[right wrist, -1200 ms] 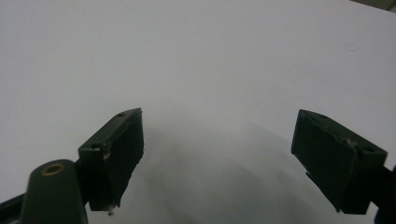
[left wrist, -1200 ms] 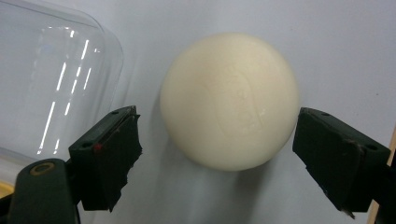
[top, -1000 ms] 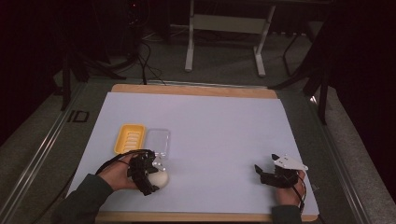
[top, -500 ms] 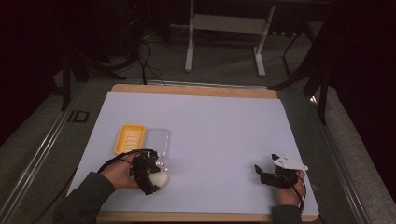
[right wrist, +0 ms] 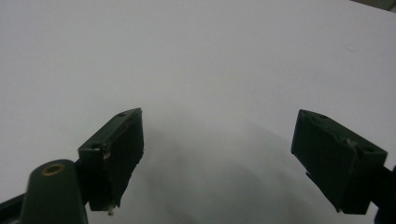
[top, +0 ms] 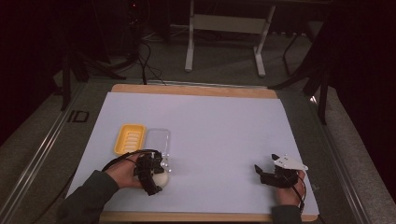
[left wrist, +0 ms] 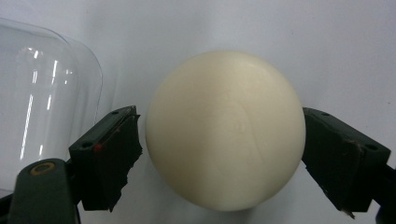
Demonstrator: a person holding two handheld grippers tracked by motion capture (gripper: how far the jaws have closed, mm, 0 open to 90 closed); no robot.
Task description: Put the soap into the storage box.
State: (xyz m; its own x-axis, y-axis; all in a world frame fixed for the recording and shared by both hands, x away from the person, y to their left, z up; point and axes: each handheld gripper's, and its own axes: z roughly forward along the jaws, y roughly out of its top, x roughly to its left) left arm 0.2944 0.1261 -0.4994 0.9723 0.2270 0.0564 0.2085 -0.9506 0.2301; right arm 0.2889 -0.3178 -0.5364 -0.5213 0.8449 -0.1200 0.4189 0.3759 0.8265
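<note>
The left gripper [left wrist: 219, 154] brackets the cream ball [left wrist: 225, 128] without a firm squeeze; the right gripper [right wrist: 219, 158] gapes over bare table [right wrist: 196, 56].

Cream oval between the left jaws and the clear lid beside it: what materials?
Cream oval: looks like a bar of soap, matte and waxy, with a faint moulded seam; could be plastic. Clear lid: glossy transparent plastic, judging by streak reflections and the table showing through.

Clear lid [left wrist: 42, 102] just beside soap [left wrist: 224, 130]
</note>
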